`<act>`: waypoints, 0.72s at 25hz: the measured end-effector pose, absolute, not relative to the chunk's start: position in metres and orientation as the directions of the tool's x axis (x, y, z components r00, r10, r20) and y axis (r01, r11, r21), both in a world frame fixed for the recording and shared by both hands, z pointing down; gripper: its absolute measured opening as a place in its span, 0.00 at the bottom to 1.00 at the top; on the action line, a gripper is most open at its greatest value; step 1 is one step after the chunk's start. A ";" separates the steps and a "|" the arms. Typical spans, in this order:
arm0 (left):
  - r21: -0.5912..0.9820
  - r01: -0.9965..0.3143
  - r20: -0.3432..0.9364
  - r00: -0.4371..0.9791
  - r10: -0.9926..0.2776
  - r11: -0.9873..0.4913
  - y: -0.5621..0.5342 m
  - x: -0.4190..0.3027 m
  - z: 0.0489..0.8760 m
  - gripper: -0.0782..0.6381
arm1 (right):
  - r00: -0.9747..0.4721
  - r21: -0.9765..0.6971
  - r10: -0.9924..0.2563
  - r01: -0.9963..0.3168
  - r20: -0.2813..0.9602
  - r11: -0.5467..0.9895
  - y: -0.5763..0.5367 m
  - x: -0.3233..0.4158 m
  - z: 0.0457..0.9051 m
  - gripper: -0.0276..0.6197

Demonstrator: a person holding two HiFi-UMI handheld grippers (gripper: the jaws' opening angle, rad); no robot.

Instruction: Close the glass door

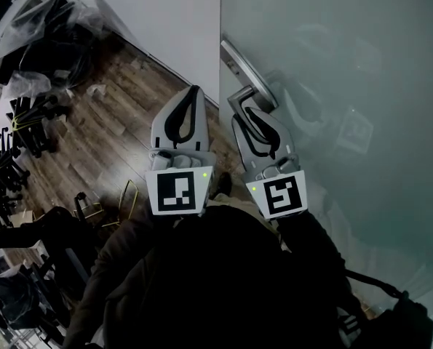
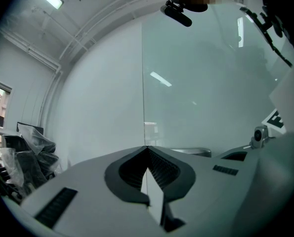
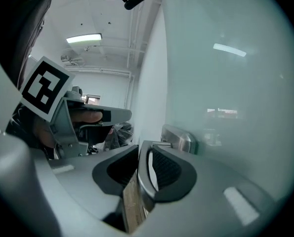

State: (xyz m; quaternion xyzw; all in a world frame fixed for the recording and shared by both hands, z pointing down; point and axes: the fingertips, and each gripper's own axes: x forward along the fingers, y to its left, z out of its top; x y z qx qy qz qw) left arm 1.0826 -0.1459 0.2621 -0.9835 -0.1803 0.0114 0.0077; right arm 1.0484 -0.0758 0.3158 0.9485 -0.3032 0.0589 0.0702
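Observation:
The frosted glass door fills the right of the head view; its free edge runs beside a white wall. Its metal lever handle sticks out from a long lock plate. My right gripper is shut on that lever, and in the right gripper view the lever lies pinched between the ribbed pads. My left gripper hovers just left of the door edge, shut and holding nothing. In the left gripper view its tips meet in front of the door edge.
Dark wooden floor lies below. Several black office chairs and plastic-wrapped items crowd the left side. A yellow-framed object stands near the person's dark sleeve.

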 end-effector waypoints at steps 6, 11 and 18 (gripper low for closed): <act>-0.019 0.358 -0.019 0.933 0.359 -0.933 -0.145 1.076 0.262 0.10 | 0.817 0.087 -0.557 -0.572 0.148 -0.816 -0.076 1.052 0.323 0.14; -0.026 0.344 -0.014 0.939 0.344 -0.939 -0.147 1.068 0.265 0.10 | 0.808 0.037 -0.577 -0.584 0.121 -0.811 -0.076 1.052 0.319 0.14; -0.025 0.292 0.008 0.956 0.292 -0.956 -0.163 1.054 0.272 0.10 | 0.791 0.026 -0.597 -0.605 0.133 -0.796 -0.084 1.046 0.321 0.14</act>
